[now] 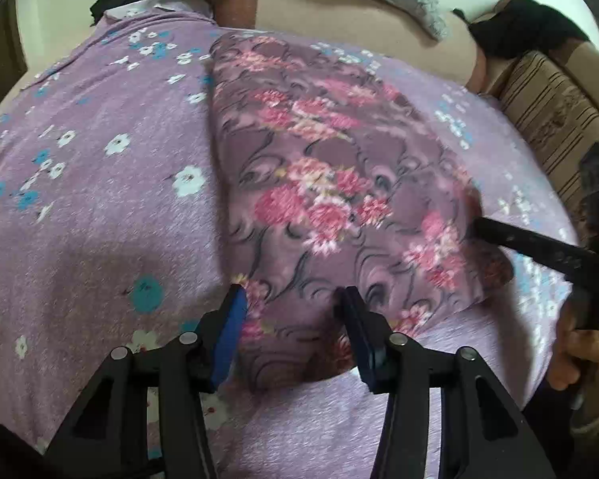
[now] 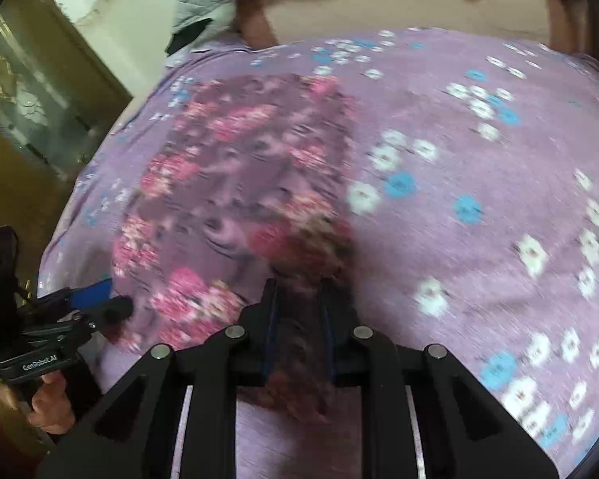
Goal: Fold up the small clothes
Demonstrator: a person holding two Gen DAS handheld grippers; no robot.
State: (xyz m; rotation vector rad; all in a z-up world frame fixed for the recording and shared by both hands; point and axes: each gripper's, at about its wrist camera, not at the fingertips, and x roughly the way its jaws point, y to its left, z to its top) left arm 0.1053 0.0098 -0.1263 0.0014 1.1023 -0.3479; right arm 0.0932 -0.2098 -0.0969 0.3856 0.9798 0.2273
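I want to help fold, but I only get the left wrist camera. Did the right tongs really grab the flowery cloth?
Observer: Yes. In the right wrist view, the right tongs are shut on a bunched-up bit of the flowery cloth.
Operator: Cool! Is anything written on my left tongs?
Observer: Yes. From the right wrist view, the left tongs have white letters on the side of the body, reading "GenRobot.AI".
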